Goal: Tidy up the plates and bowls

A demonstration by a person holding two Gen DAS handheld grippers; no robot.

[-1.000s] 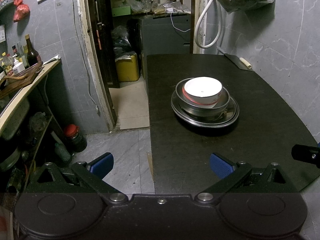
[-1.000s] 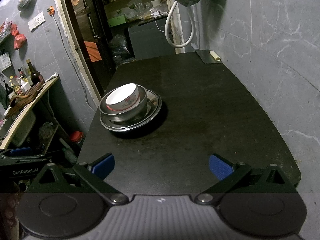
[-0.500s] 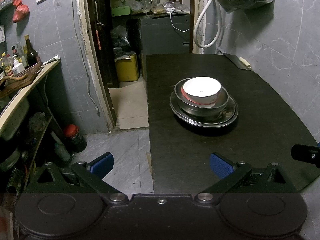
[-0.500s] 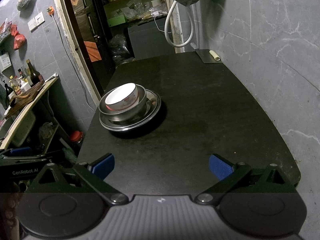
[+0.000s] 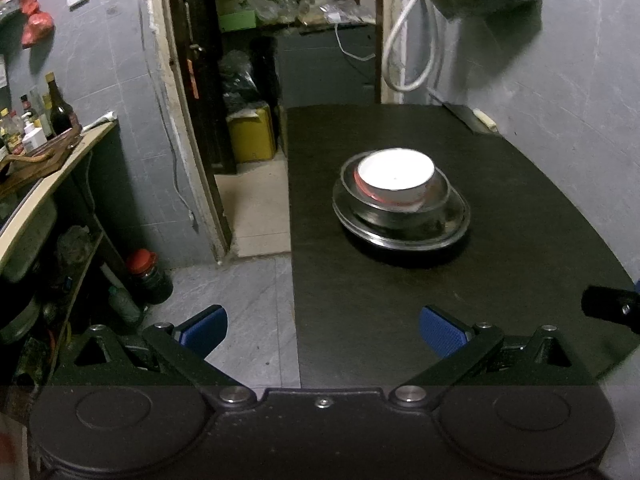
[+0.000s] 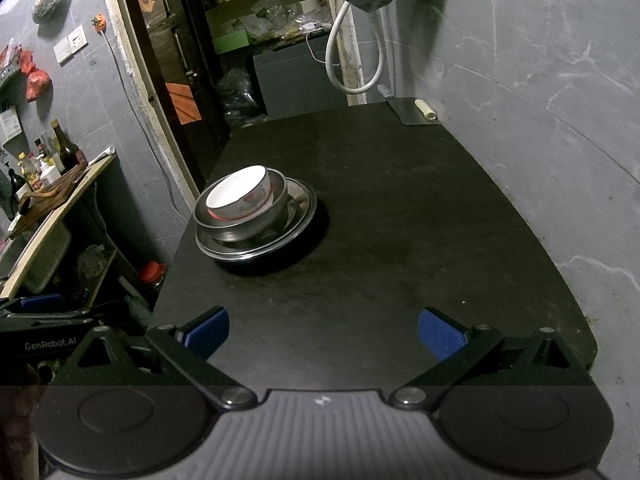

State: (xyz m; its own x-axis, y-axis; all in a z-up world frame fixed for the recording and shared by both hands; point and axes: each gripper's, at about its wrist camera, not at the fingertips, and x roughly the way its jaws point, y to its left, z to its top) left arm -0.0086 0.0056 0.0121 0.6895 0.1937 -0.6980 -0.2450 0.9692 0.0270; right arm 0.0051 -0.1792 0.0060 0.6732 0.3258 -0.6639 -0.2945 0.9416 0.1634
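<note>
A white ceramic bowl (image 5: 395,172) (image 6: 237,193) with a red pattern sits nested in a steel bowl (image 5: 396,210) (image 6: 244,224), which rests on a steel plate (image 5: 456,226) (image 6: 304,210) on the black table (image 5: 520,208) (image 6: 400,208). My left gripper (image 5: 322,330) hangs open at the table's near left edge, well short of the stack. My right gripper (image 6: 323,330) is open over the table's near end, with the stack ahead to its left. Both hold nothing.
A cleaver (image 6: 410,110) lies at the table's far right corner by the grey wall. Left of the table is a counter (image 5: 52,176) with bottles (image 5: 60,108), jars on the floor (image 5: 146,276), and an open doorway with a yellow container (image 5: 252,134).
Both views have drifted slightly; the stack sits a little higher and further left in frame. Nothing was grasped or let go, and both grippers stay open.
</note>
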